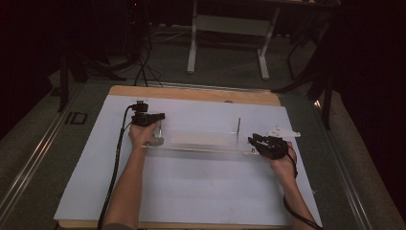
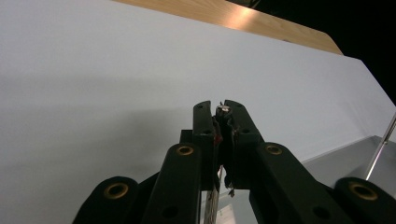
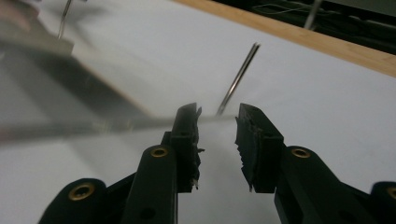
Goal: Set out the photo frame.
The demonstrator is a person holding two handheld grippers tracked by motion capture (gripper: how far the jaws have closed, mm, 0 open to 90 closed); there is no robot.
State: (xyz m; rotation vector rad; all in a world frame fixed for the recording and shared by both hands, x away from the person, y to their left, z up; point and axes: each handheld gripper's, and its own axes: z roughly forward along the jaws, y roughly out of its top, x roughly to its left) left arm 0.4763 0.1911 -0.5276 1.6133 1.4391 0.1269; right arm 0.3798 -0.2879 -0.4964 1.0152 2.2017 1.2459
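Two claws (image 1: 152,125) (image 1: 253,142), one clear tray (image 1: 201,143)

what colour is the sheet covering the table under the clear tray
The sheet is plain pale blue-grey, with no pattern. It shows best in the high view, under the clear tray.

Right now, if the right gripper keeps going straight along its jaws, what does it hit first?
Probably the thin upright metal rod on the clear acrylic base. The right gripper has open jaws with nothing between them, and the rod stands just beyond the gap; depth is unclear.
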